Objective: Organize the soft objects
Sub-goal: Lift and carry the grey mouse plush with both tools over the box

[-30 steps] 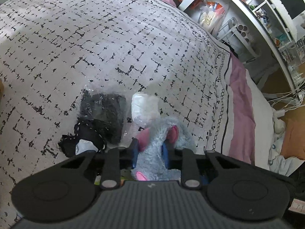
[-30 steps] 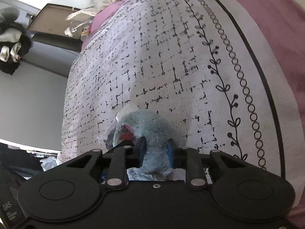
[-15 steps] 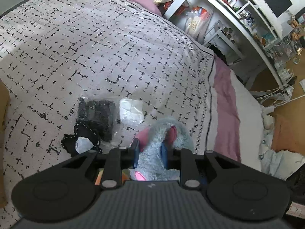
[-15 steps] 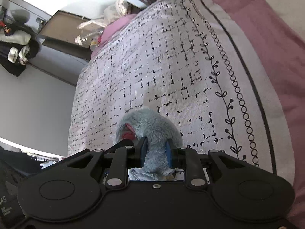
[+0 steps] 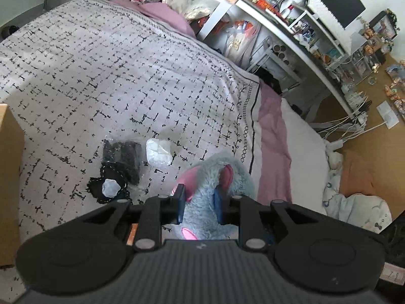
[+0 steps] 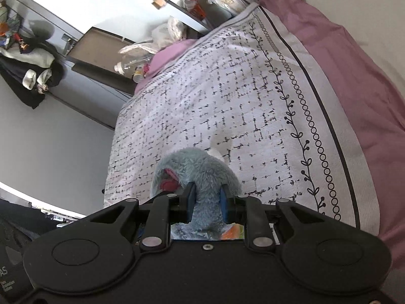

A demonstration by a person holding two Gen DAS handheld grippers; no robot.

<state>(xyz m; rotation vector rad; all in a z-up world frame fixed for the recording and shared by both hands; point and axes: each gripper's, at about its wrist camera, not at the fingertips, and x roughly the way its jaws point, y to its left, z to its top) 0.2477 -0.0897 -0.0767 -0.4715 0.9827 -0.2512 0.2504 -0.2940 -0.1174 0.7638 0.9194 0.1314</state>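
Raised further above the black-and-white patterned bedspread (image 5: pixel 126 76) than a second earlier, the fluffy grey-blue, pink-eared plush toy (image 5: pixel 217 177) was found clamped between both the left gripper (image 5: pixel 198 204) and the right gripper (image 6: pixel 206 202), and was judged light, compressible and best gripped at its bulk.

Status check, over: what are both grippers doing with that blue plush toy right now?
Left gripper shut on blue plush toy. Right gripper shut on it too. Toy held above patterned bedspread. Bagged dark items and white bundle lie below, apart from toy.
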